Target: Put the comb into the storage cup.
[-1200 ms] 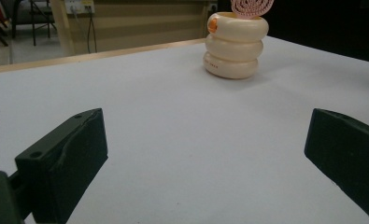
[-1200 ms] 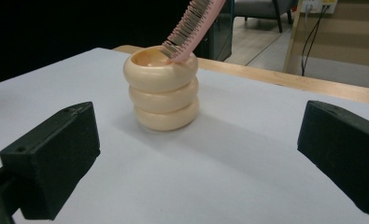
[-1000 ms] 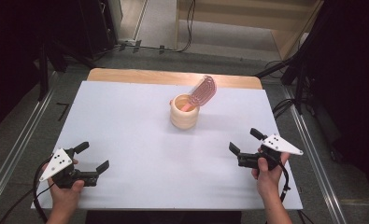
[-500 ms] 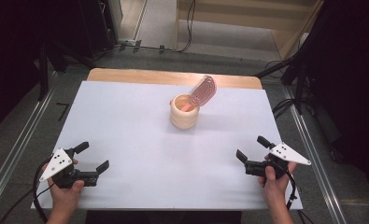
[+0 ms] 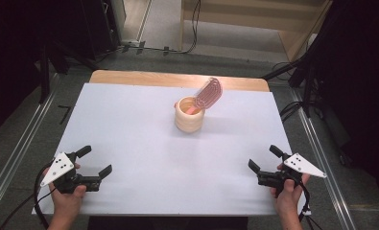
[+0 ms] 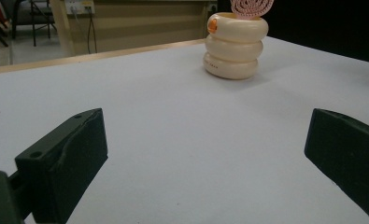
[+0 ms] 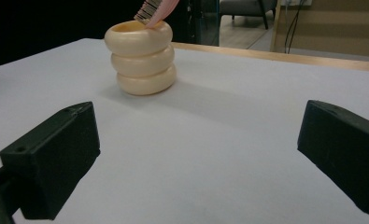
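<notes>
Your left gripper (image 5: 95,161) sits at the near-left corner of the white worktop (image 5: 129,124), jaws spread wide, nothing between them. Your left hand (image 5: 67,199) grips it from below, grey plate on top.

Your right gripper (image 5: 265,159) is at the near-right corner, jaws also spread wide and empty. Your right hand (image 5: 288,194) is at the worktop's front edge.

The cream ribbed cup (image 5: 189,114), three stacked rings, stands upright toward the far centre of the worktop, well apart from both grippers. A pink paddle-shaped tool (image 5: 209,93) with a ridged oval head leans out of it, tilted toward the far right.

In the left gripper view the cup (image 6: 235,45) is ahead and right of centre; in the right gripper view the cup (image 7: 142,57) is ahead and left of centre. Something orange shows inside the cup rim; can't tell what.
</notes>
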`<state>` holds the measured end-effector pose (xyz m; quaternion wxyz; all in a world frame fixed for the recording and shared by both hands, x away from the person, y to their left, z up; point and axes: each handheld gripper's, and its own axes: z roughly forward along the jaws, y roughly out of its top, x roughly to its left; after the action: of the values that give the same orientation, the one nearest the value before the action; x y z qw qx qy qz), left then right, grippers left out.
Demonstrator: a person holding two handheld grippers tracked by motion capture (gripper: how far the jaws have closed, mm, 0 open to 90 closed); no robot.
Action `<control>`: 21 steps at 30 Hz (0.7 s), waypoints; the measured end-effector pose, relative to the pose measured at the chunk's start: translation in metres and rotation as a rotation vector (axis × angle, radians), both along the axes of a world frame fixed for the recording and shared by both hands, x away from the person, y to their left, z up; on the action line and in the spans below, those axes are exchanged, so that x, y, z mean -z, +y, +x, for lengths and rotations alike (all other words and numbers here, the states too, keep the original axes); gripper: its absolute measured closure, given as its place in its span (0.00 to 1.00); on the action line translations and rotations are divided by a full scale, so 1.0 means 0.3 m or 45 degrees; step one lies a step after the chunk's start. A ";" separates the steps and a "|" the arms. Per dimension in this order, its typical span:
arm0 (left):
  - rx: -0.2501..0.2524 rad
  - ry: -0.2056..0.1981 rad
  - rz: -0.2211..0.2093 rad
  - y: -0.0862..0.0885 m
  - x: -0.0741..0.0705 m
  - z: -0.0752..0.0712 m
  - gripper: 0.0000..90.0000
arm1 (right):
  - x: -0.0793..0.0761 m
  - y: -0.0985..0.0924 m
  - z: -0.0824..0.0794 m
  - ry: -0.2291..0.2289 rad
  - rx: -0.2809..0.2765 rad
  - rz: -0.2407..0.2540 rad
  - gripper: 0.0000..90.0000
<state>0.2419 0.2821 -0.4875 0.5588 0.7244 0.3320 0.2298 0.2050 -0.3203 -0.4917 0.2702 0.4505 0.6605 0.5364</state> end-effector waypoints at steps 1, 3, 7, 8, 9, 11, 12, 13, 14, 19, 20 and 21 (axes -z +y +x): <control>0.000 0.000 -0.001 0.000 0.000 0.000 0.00 | 0.003 -0.006 -0.004 0.004 0.009 0.005 0.00; 0.001 -0.001 -0.001 0.000 0.000 0.000 0.00 | 0.008 -0.018 -0.011 0.007 0.023 0.001 0.00; 0.002 0.000 -0.004 0.000 0.000 0.000 0.00 | 0.026 -0.042 -0.020 0.006 0.023 -0.030 0.00; 0.004 -0.002 -0.004 0.000 0.000 0.000 0.00 | 0.033 -0.048 -0.023 0.003 0.017 -0.058 0.00; 0.004 -0.002 -0.005 0.000 0.000 0.000 0.00 | 0.043 -0.059 -0.025 0.005 0.012 -0.072 0.00; 0.004 -0.003 -0.005 0.000 0.000 -0.001 0.00 | 0.056 -0.079 -0.029 0.006 0.029 -0.061 0.00; 0.004 -0.002 -0.005 0.000 0.000 -0.001 0.00 | 0.061 -0.090 -0.032 0.010 0.036 -0.049 0.00; 0.003 -0.002 -0.004 0.000 0.000 -0.001 0.00 | 0.062 -0.098 -0.034 0.003 0.035 -0.027 0.00; 0.004 -0.003 -0.005 0.000 0.000 -0.001 0.00 | 0.060 -0.102 -0.036 0.001 0.038 -0.019 0.00; 0.005 -0.002 -0.001 0.000 0.000 -0.001 0.00 | 0.068 -0.105 -0.029 0.008 0.028 -0.023 0.00; 0.005 -0.002 0.003 0.000 0.001 0.000 0.00 | 0.071 -0.108 -0.026 0.014 0.021 -0.005 0.00; 0.009 -0.002 0.003 0.000 0.001 0.000 0.00 | 0.075 -0.110 -0.017 0.037 0.051 -0.004 0.00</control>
<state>0.2421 0.2820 -0.4878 0.5589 0.7261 0.3287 0.2287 0.1999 -0.3533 -0.5143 0.2718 0.4710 0.6562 0.5232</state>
